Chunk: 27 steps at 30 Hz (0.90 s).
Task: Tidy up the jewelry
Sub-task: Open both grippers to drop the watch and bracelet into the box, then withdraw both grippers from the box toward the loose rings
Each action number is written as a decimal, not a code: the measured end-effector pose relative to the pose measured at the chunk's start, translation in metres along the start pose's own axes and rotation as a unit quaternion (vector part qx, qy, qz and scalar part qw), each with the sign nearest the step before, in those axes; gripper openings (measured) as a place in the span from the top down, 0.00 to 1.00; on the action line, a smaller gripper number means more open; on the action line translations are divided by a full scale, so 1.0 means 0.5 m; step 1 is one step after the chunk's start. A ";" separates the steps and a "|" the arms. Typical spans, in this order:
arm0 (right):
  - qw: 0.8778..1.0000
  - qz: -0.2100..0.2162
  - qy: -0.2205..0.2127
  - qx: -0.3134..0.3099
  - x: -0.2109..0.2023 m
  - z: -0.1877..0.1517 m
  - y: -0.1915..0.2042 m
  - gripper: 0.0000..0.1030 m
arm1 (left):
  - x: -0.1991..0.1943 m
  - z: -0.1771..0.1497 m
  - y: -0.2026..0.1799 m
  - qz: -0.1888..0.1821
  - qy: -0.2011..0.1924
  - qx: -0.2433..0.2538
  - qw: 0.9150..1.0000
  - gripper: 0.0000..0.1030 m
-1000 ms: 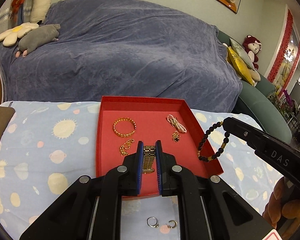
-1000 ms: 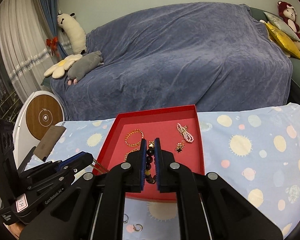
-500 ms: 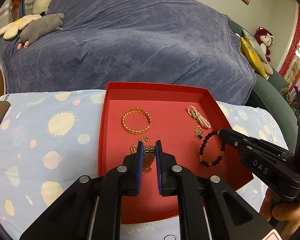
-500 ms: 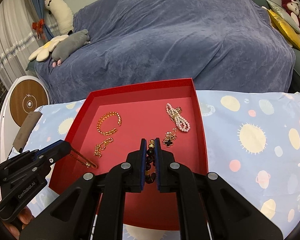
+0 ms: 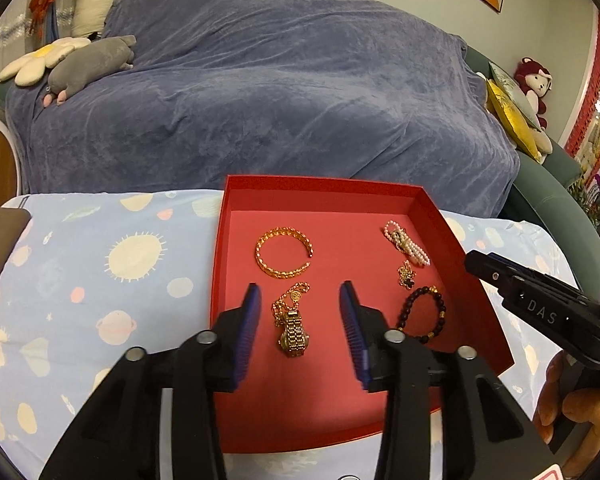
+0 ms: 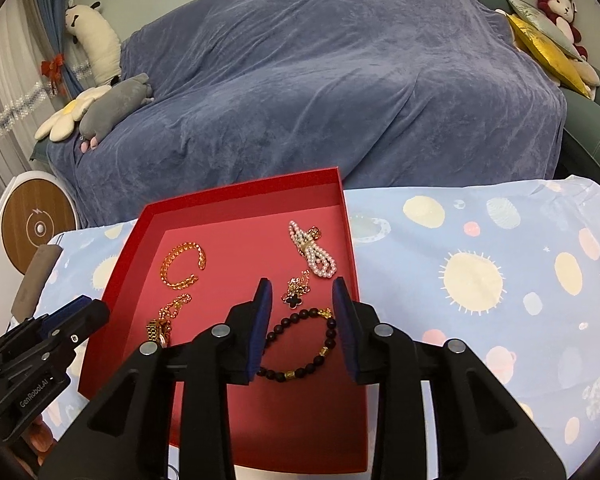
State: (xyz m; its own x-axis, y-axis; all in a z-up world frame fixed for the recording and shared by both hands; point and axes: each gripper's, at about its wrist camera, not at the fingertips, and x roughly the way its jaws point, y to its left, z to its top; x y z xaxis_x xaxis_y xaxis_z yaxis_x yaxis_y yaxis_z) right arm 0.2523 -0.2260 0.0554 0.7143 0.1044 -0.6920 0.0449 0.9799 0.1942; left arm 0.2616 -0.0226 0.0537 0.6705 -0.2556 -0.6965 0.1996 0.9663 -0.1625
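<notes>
Six pieces lie in the red tray (image 5: 456, 240). Left tool (image 5: 300, 312) opening, gold watch (image 5: 293, 332) loose between jaws; right tool (image 6: 302, 308) opening over bead bracelet (image 6: 300, 344). Nothing visibly left on the desk.

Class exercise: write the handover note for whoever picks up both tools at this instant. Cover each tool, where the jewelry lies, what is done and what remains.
Left tool: jaws opening, gold watch lying free between them on the red tray.
Right tool: jaws opening, dark bead bracelet lying between them on the tray floor.
Also in the tray: gold bangle, gold chain by the watch, pearl strand, clover charm.
Done: six pieces sit in the tray.
Left: back both tools out; check the cloth in front of the tray, which is mostly hidden here.
</notes>
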 end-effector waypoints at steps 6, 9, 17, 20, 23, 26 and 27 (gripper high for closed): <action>1.000 0.016 -0.024 -0.004 -0.086 0.000 0.012 0.69 | -0.054 0.000 -0.005 -0.009 -0.014 -0.014 1.000 0.56; 0.999 0.037 -0.030 0.010 -0.129 -0.010 0.017 0.69 | -0.083 -0.016 -0.011 -0.007 -0.019 -0.013 1.000 0.56; 0.999 0.035 -0.019 -0.020 -0.209 -0.122 0.027 0.66 | -0.136 -0.094 -0.005 0.011 -0.007 -0.007 1.000 0.55; 0.999 0.039 0.002 -0.029 -0.229 -0.177 0.020 0.66 | -0.154 -0.124 0.004 0.019 -0.001 -0.010 1.000 0.55; 0.998 0.043 0.016 -0.031 -0.249 -0.229 0.013 0.66 | -0.175 -0.148 0.012 0.022 0.000 -0.017 1.000 0.55; 0.998 0.050 0.036 -0.024 -0.260 -0.282 0.003 0.66 | -0.197 -0.174 0.019 0.025 -0.002 -0.028 0.999 0.50; 0.997 0.053 0.042 -0.021 -0.261 -0.300 0.001 0.66 | -0.203 -0.183 0.020 0.028 -0.002 -0.030 0.999 0.48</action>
State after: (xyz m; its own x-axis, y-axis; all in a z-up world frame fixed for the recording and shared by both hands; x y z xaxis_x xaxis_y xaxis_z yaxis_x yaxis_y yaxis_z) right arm 0.0543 -0.2139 0.0416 0.6518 0.2193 -0.7260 -0.0579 0.9689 0.2407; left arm 0.1305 0.0158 0.0587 0.6830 -0.2013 -0.7022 0.1190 0.9791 -0.1649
